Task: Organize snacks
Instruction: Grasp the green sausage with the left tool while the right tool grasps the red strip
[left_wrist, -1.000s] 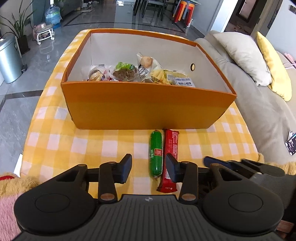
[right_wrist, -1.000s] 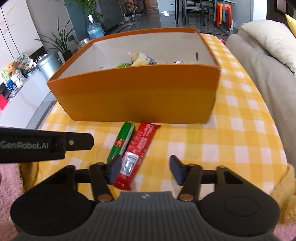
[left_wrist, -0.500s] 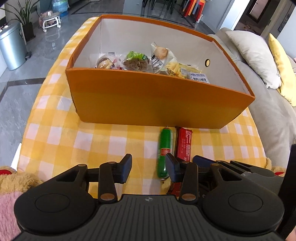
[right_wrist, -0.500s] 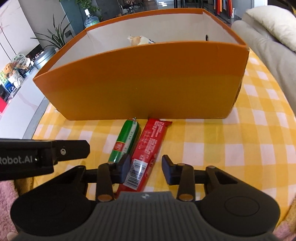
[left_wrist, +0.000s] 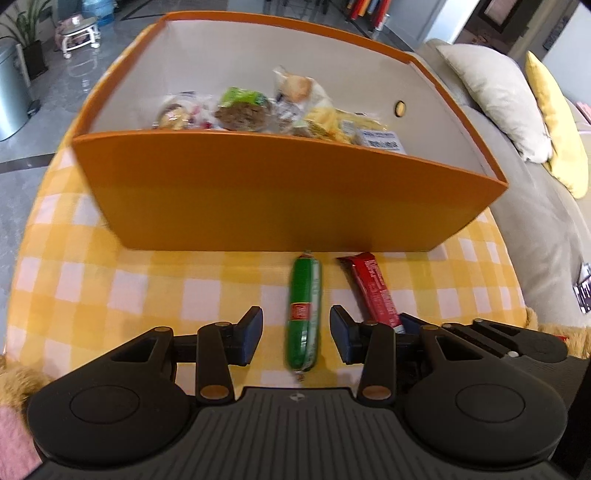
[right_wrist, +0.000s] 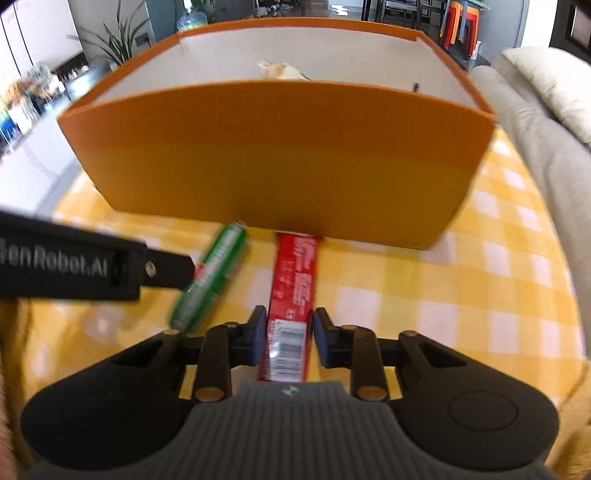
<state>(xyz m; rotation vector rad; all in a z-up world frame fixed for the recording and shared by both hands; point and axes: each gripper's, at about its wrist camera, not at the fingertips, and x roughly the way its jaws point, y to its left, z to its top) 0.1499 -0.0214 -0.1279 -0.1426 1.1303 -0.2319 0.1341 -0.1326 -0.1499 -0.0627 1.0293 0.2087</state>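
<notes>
Closing my right gripper (right_wrist: 289, 339) on the red bar (right_wrist: 293, 291); next lift into the box (right_wrist: 280, 155) ahead. Left gripper (left_wrist: 296, 334) hangs half-open astride the green sausage (left_wrist: 304, 314), not gripping.

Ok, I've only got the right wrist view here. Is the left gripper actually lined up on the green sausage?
Observer: Yes. The left wrist view shows the left gripper open, with the green sausage lying between its fingers and neither pad touching it.
Operator: How full is the box? I see one packet over the wall.
Observer: The orange box holds several snack packets in a row along its far wall.
Operator: Any room at its right end?
Observer: Looks so. Past the white-labelled packet, the interior by the right wall shows nothing.
</notes>
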